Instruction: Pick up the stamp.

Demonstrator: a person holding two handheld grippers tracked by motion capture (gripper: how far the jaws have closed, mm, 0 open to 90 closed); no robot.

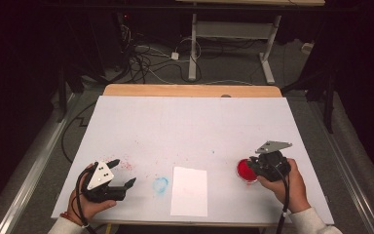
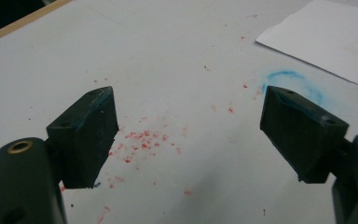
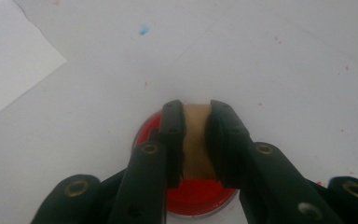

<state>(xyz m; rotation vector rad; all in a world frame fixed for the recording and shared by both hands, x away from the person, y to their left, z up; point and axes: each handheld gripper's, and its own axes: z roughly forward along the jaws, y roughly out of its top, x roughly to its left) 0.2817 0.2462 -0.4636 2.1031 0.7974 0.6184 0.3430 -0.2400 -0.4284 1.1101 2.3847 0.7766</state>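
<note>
Over the round red ink pad (image 3: 198,191), my right gripper (image 3: 196,140) pinches a tan wooden stamp handle (image 3: 196,135); my left gripper (image 2: 186,126) stands spread, empty.

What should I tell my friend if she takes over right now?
Right gripper: shut on a tan stamp, held over the red ink pad near the table's right front.
Left gripper: open, holds nothing, hovers over red specks near the left front.
White paper lies at the front middle, a blue ring mark beside it on the table.
Done: stamp gripped at the pad.
Left, probably: press the stamp on the paper, which looks unmarked.
</note>
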